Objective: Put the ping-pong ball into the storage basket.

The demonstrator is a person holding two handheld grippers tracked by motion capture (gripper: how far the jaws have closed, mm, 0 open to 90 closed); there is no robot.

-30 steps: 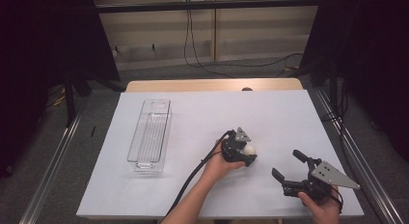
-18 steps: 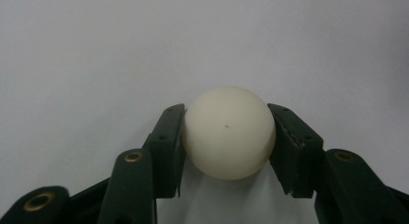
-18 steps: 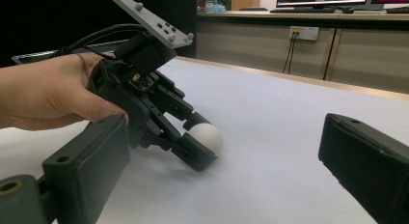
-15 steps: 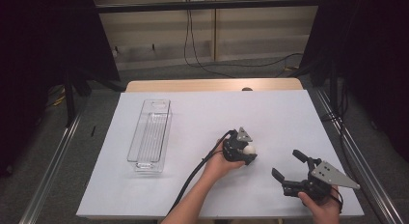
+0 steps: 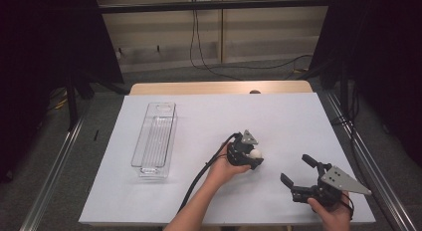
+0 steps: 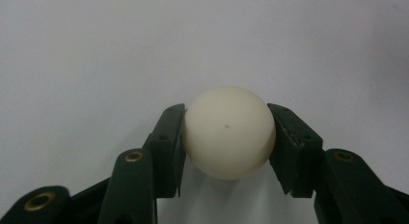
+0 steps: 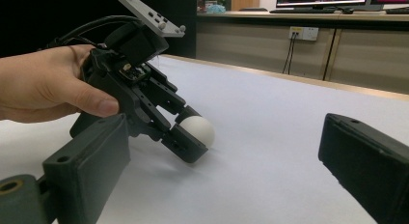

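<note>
Since the earlier frame little has shifted except the left gripper [image 5: 251, 156], whose fingers [image 6: 166, 147] have just closed onto the white ball [image 6: 228, 131] on the table [image 5: 278, 116], grasping it between them, so lifting it toward the clear tray [image 5: 155, 139] likely comes next, while the right gripper [image 5: 298, 172] rests with fingers spread.

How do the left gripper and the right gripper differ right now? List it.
1. The left gripper is shut on the white ball; the right gripper is open with nothing between its jaws.
2. The left gripper tilts down to the white table; the right gripper is held more level.
Both are black and hand-held.
</note>
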